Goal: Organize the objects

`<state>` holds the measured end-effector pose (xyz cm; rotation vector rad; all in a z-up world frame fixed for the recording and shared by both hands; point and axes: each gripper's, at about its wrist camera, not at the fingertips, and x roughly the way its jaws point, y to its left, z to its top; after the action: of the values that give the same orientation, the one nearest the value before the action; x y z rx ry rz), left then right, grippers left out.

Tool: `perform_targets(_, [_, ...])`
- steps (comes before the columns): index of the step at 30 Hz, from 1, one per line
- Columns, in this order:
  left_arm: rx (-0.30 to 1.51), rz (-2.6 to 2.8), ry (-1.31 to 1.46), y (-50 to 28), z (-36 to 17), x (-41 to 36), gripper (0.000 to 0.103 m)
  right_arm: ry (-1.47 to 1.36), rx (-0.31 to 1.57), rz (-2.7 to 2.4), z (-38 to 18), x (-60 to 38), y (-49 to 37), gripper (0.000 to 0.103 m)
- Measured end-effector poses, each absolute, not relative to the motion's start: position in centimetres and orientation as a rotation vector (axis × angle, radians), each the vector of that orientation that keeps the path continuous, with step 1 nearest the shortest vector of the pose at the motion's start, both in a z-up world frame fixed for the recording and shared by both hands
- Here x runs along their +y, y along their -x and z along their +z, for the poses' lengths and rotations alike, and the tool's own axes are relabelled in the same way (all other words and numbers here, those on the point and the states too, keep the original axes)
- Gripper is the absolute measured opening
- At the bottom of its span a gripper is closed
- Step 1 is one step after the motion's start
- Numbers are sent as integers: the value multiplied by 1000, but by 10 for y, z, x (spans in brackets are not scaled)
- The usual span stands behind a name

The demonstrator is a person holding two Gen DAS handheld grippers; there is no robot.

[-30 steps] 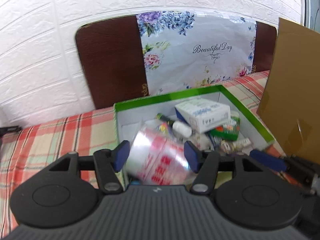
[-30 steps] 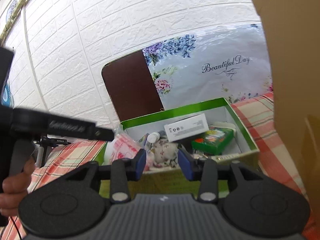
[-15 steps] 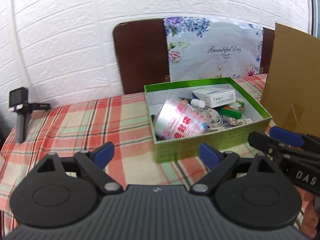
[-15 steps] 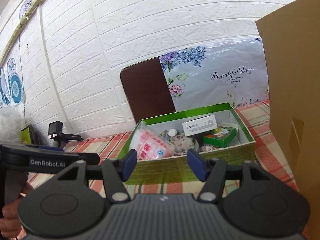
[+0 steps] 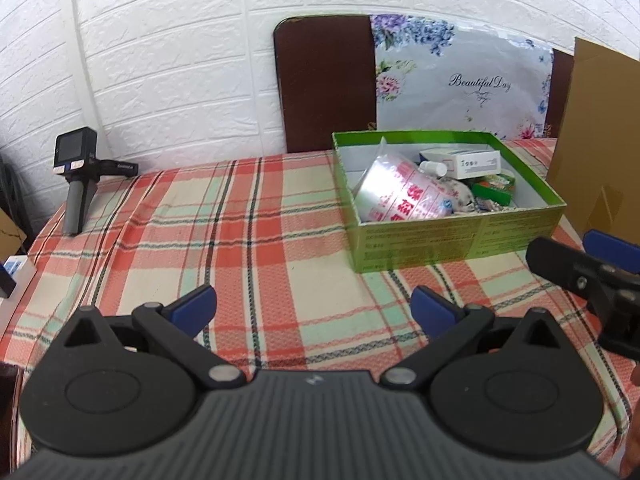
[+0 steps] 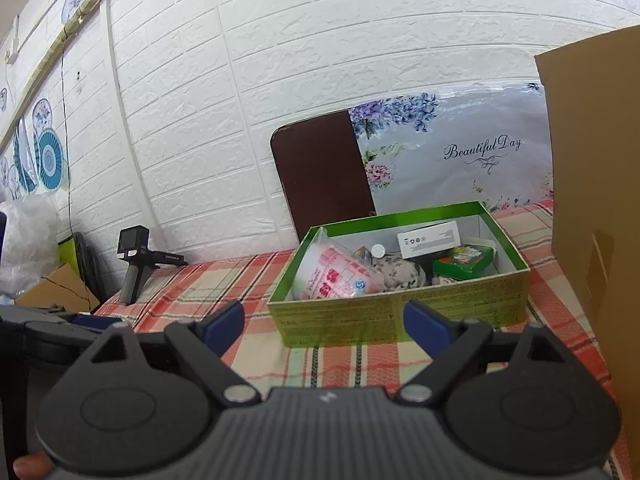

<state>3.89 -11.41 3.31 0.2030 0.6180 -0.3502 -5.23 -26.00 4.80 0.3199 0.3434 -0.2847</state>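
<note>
A green box point(image 5: 460, 236) point(image 6: 400, 316) stands on the plaid tablecloth. Inside lie a clear plastic bag with red print point(image 5: 400, 196) point(image 6: 332, 276), a white carton point(image 5: 468, 160) point(image 6: 430, 238), a small white bottle point(image 5: 432, 168), a green packet point(image 5: 494, 188) point(image 6: 464, 260) and a floral pouch point(image 6: 396, 270). My left gripper point(image 5: 314, 306) is open and empty, well back from the box. My right gripper point(image 6: 324, 320) is open and empty, just short of the box's near wall; it also shows at the right edge of the left wrist view point(image 5: 588, 264).
A tall cardboard panel point(image 5: 600, 140) point(image 6: 592, 220) stands right of the box. A brown board point(image 5: 324, 84) and a floral sheet point(image 5: 460, 80) lean on the white brick wall. A black camera on a handle point(image 5: 76, 184) point(image 6: 134, 264) stands at the table's far left.
My left gripper let go of the printed plastic bag in the box, opened wide and pulled back. My right gripper also opened wider and drew back from the box.
</note>
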Motion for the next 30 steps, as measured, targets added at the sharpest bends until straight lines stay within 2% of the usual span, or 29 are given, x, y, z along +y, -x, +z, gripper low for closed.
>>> perform_targets(2, [638,-343,-206,-40,30,-113,103,-326,349,-283,47,-259,51,92])
perform_targets(6, [655,-317,-212,-40,26,-110,103,-363,354,-271,45,-261,49,103])
perform_targets(23, [664,-283,-236,-52,16,-109,103,-381,474,-289,23,-260,24,103])
perform_targets(30, [669,-280,-254,-54,15,-113,103,-393,466,-304,26,-265,22,103])
